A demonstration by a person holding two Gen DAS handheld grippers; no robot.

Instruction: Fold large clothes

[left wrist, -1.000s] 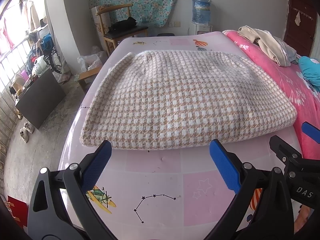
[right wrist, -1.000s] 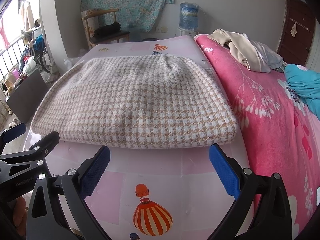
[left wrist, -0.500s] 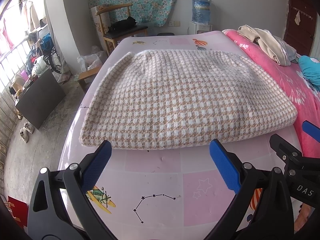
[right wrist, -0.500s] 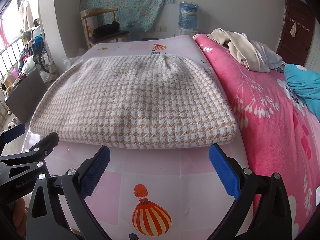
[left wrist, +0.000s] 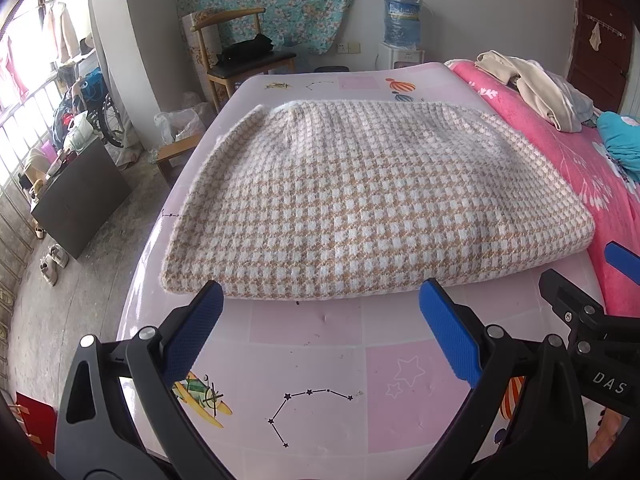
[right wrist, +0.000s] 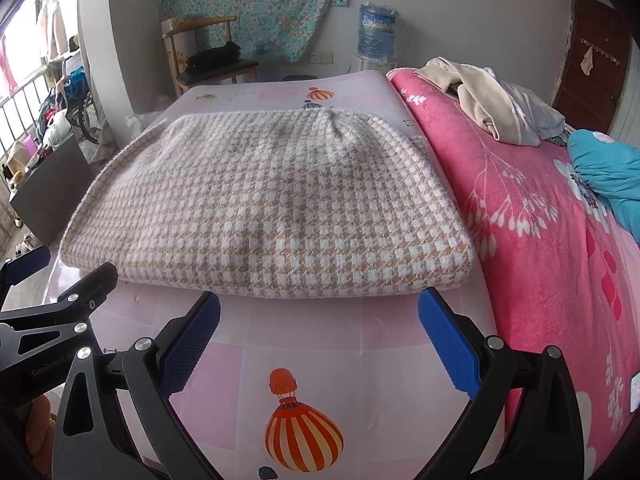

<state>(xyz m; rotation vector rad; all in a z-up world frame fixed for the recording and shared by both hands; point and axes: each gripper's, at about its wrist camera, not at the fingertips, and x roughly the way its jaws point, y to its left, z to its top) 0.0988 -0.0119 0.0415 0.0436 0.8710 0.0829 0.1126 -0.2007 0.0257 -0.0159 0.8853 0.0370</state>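
Note:
A beige and white houndstooth knit garment (left wrist: 368, 200) (right wrist: 272, 204) lies folded flat on the pale pink mat (left wrist: 312, 360) (right wrist: 304, 344) that covers the bed. My left gripper (left wrist: 320, 320) stands open just short of the garment's near folded edge, towards its left half. Wide apart and holding nothing, my right gripper (right wrist: 320, 320) hovers before the same edge near the garment's right corner. Each gripper shows at the side of the other's view.
A pink floral blanket (right wrist: 540, 240) covers the bed's right side, with a heap of cream clothes (right wrist: 492, 100) and a teal item (right wrist: 608, 176) on it. A wooden chair (left wrist: 240, 56) and a water dispenser (left wrist: 402, 28) stand beyond the bed. Floor drops off at left.
Both grippers have edged slightly closer to the garment's near edge. The garment has not moved and both grippers stay open.

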